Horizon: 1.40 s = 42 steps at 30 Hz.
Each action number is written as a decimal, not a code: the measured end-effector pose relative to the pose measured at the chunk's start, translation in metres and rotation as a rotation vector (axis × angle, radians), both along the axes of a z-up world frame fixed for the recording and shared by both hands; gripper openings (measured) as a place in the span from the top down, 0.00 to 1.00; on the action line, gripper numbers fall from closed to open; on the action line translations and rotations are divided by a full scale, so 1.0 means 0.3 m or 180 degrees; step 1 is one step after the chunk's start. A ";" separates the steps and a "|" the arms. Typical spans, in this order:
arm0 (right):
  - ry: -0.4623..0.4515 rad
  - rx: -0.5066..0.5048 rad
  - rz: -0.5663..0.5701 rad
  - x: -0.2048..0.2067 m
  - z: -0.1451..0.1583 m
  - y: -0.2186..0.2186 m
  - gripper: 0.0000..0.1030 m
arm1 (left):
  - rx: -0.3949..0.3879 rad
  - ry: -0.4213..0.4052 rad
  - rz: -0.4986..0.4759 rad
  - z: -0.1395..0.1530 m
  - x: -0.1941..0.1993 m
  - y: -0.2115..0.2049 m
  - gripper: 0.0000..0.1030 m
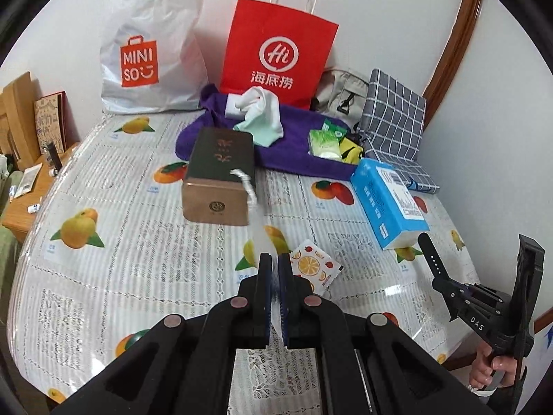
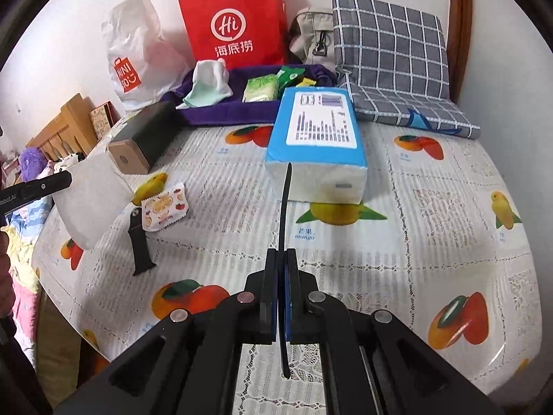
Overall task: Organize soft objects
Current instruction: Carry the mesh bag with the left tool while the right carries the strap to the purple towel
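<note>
- Blue tissue pack (image 2: 316, 138) lies on the fruit-print tablecloth (image 2: 432, 207), just in front of the purple towel (image 2: 224, 110).
- Left gripper (image 1: 275, 259), left of the pack, is clenched on a white tissue sheet (image 2: 88, 200).
- Right gripper (image 2: 281, 254), before the pack, grasps a black watch strap (image 2: 286, 200).

Both views are evenly and brightly lit by diffuse light; shadows are soft and short, as under the blue tissue pack (image 2: 316, 145). Glare is reflected from the clear cover over the fruit-print tablecloth (image 1: 114, 207), strongest toward the table's right edge. Strong fisheye curvature and black vignetting are seen at the corners. The brown box (image 1: 219, 176) is slightly blurred.
</note>
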State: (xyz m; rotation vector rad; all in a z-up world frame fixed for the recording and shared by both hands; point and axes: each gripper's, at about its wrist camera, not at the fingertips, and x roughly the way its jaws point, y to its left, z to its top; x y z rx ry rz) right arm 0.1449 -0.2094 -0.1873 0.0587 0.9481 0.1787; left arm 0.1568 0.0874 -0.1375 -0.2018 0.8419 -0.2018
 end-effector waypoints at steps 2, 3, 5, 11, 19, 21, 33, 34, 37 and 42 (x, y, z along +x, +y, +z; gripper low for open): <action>-0.0026 -0.0011 0.0000 -0.005 0.018 -0.003 0.97 | -0.0008 -0.0026 0.0027 0.014 -0.007 0.016 0.95; -0.0033 -0.0006 -0.0001 -0.004 0.024 -0.005 0.97 | -0.0014 -0.0032 0.0045 0.021 -0.009 0.023 0.95; -0.0062 -0.0002 -0.0002 -0.004 0.045 -0.008 0.97 | -0.0008 -0.0056 0.0081 0.037 -0.012 0.036 0.95; -0.0139 -0.0018 -0.0007 0.011 0.096 -0.012 0.97 | -0.0007 -0.0121 0.0162 0.079 -0.004 0.059 0.95; -0.0240 -0.0006 -0.0003 0.060 0.171 -0.020 0.97 | -0.0002 -0.0200 0.0190 0.134 0.024 0.069 0.95; -0.0254 0.0006 -0.0006 0.078 0.188 -0.024 0.97 | 0.0015 -0.0228 0.0177 0.153 0.037 0.065 0.95; -0.0307 0.0066 0.0029 0.208 0.247 -0.016 0.97 | 0.0075 -0.0352 0.0125 0.234 0.149 0.032 0.95; -0.0313 0.0066 0.0036 0.220 0.251 -0.013 0.97 | 0.0078 -0.0350 0.0116 0.236 0.160 0.029 0.95; -0.0340 0.0067 0.0059 0.252 0.262 -0.004 0.97 | 0.0072 -0.0341 0.0087 0.242 0.194 0.018 0.95; -0.0363 0.0091 0.0076 0.314 0.275 0.004 0.97 | 0.0109 -0.0345 0.0058 0.251 0.245 -0.004 0.95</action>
